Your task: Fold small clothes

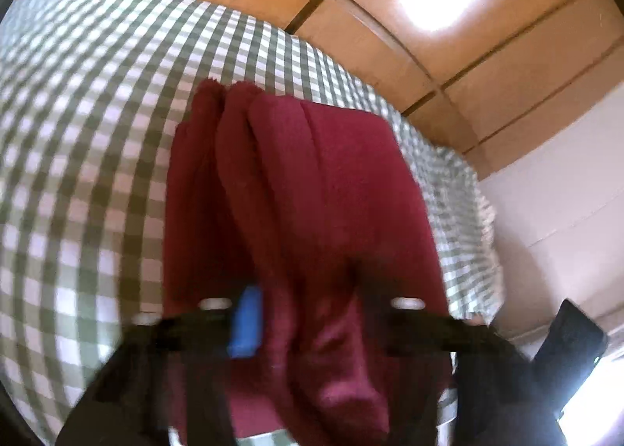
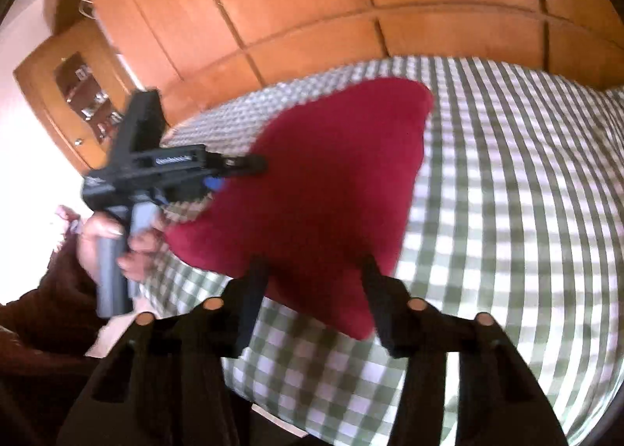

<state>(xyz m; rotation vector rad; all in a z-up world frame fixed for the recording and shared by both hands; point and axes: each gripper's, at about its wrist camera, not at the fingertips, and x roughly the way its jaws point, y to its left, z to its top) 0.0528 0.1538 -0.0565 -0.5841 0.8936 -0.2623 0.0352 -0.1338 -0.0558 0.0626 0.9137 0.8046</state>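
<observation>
Checked bed (image 2: pixel 507 212) bears one red cloth (image 2: pixel 331 180); left gripper (image 1: pixel 304 301) pinches it, right gripper (image 2: pixel 312 270) gapes. Only right view shows a hand (image 2: pixel 117 243).

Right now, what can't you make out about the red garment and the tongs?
- Left wrist view: motion blur and the garment hide whether the left tongs pinch it.
- Right wrist view: the garment's near corner sits between the right tongs; contact is unclear.
- Garment type: bunched, unidentifiable.

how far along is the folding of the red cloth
Done: the dark red fleece cloth already lies doubled on the green checked bedspread. In hand: the left gripper pinches its edge; the right gripper straddles the near corner, jaws apart. Left: a further fold and flattening its ridges.
</observation>
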